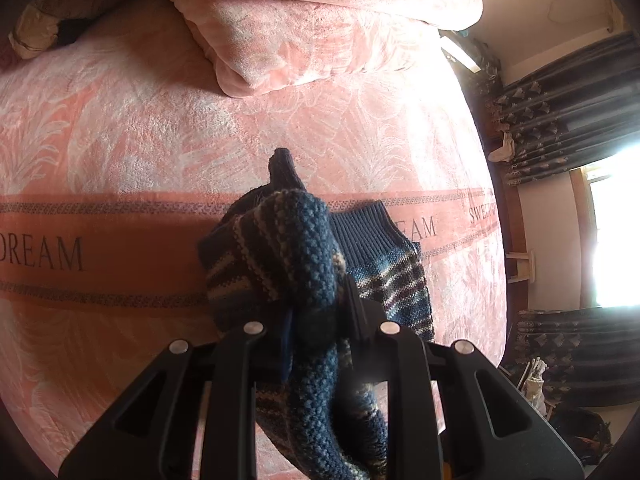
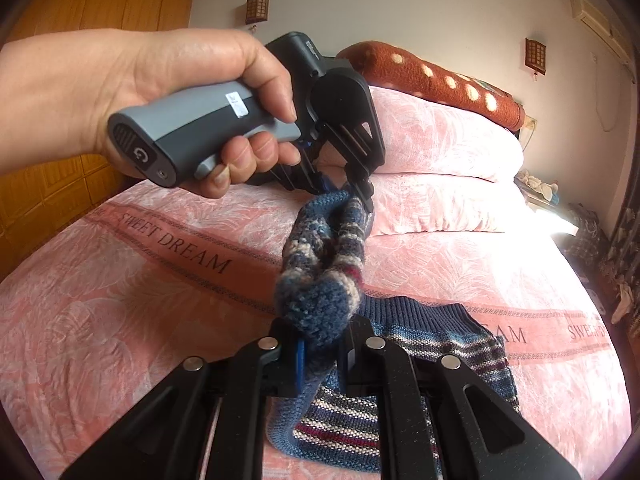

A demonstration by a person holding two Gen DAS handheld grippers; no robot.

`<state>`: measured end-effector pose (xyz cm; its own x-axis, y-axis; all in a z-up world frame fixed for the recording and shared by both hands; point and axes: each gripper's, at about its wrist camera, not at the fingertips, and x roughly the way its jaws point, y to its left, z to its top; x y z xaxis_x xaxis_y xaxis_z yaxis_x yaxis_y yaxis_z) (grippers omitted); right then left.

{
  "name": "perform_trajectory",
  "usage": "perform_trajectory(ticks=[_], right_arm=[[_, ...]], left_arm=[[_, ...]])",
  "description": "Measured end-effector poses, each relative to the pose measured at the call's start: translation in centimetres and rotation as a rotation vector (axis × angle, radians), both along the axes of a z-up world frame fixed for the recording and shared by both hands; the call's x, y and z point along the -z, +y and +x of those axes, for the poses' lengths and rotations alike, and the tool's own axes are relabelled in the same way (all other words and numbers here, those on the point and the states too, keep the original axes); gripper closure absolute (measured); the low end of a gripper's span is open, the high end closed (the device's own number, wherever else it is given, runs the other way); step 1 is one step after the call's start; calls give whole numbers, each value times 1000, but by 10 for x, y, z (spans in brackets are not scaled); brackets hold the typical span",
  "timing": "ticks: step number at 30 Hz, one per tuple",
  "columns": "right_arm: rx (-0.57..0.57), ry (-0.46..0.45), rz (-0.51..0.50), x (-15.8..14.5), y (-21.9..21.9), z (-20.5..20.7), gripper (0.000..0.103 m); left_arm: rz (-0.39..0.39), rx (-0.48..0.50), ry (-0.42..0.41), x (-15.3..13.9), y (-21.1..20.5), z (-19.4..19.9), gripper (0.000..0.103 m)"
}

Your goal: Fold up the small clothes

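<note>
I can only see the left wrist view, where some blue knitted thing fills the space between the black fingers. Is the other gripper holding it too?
Observer: Yes. In the right wrist view the right gripper is shut on another part of the same knitted garment.
Operator: So is it stretched between them?
Observer: A bunched strip of it runs from the right gripper up to the left gripper, which also pinches it.
Operator: Who is holding that left one?
Observer: A bare hand grips its grey handle.
Operator: Is the whole garment in the air?
Observer: No. Its striped body lies on the pink bedspread, below the right gripper.
</note>
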<state>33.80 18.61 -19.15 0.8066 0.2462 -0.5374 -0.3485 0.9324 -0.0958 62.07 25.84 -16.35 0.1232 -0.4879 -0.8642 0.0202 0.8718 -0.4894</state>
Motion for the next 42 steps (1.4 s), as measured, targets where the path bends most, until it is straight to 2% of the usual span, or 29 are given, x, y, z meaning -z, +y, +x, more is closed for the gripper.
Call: perform_trajectory(ticks=[15, 28, 34, 35, 42], right_arm=[[77, 21, 35, 2, -63, 8, 92], [127, 54, 61, 16, -107, 13, 92], [157, 74, 79, 25, -127, 12, 92], [162, 77, 81, 27, -130, 11, 92], [194, 108, 71, 47, -149, 10, 92]], left_arm=[[36, 58, 1, 4, -77, 10, 84], [53, 93, 21, 27, -132, 16, 85], [67, 115, 23, 35, -158, 18, 87], [68, 118, 24, 37, -162, 18, 91], [75, 132, 58, 74, -194, 12, 92]])
